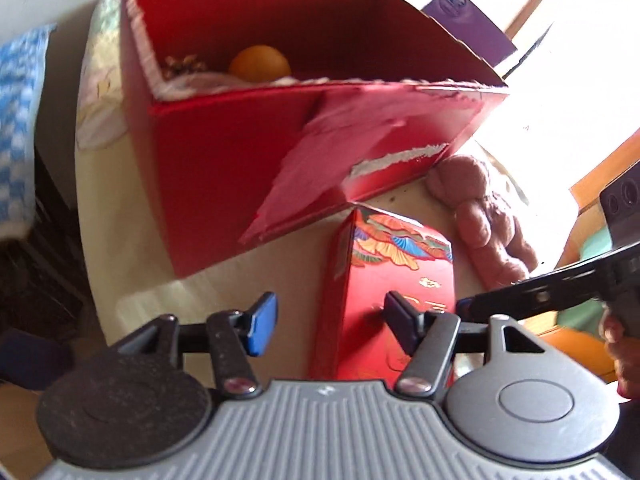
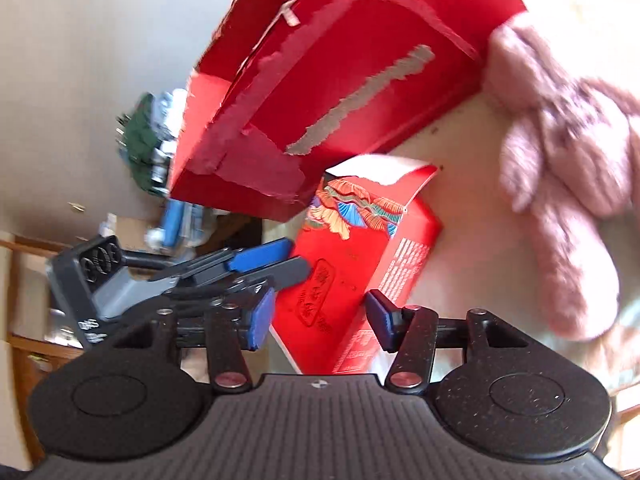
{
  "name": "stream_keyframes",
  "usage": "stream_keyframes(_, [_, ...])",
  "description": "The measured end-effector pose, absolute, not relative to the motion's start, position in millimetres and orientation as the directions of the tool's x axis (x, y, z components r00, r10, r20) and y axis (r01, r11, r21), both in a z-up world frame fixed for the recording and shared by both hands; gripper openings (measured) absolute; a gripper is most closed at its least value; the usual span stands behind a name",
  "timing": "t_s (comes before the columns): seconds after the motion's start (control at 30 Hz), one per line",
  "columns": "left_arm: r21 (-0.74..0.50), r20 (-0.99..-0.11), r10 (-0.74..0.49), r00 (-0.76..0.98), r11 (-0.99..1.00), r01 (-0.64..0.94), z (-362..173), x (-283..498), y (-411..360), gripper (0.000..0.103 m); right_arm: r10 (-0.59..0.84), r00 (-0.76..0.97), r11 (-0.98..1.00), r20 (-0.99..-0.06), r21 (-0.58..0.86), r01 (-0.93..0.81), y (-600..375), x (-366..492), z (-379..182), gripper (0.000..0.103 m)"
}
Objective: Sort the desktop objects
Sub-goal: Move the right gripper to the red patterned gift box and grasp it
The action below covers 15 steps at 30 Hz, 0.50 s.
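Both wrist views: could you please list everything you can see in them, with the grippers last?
Big box: one, red, open-topped, torn paper on its side, at the back of the table.
Orange: one, orange, inside the big box.
Small box: one, red with a floral print, in front of the big box, between both grippers' fingers.
Plush toy: one, pink, lying right of the small box.
Table: one, pale cream, under everything.
Cloth: one, blue-and-white, far left.
Left hand-held gripper: one, open around the small box.
Right hand-held gripper: one, open around the small box.

Two close wrist views along their tongs, both onto the small red carton (image 1: 384, 280) (image 2: 352, 264).
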<state>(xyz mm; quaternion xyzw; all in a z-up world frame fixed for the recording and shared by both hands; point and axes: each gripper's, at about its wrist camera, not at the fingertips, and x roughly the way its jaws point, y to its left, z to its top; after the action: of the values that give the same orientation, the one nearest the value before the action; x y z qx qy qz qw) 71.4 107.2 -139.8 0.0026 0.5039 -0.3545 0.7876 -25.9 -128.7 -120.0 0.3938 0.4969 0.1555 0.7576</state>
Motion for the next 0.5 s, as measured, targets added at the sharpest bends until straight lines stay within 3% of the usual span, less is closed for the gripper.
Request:
stream_keyframes(0.23, [-0.401, -0.773, -0.583, 0.252, 0.756, 0.518, -146.5, 71.1, 129.7, 0.073, 0.653, 0.430, 0.646, -0.623, 0.755, 0.114, -106.4, -12.0, -116.3, 0.056])
stream_keyframes(0.33, [-0.410, -0.769, -0.593, 0.238, 0.744, 0.528, -150.7, 59.6, 121.8, 0.081, 0.593, 0.407, 0.704, -0.695, 0.692, 0.157, -98.2, -12.9, -121.7, 0.054])
stream_keyframes(0.5, [-0.424, -0.766, -0.611, 0.202, 0.715, 0.556, -147.7, 45.1, 102.8, 0.071, 0.574, 0.430, 0.652, -0.697, 0.706, 0.275, -126.3, -18.4, -131.6, 0.055])
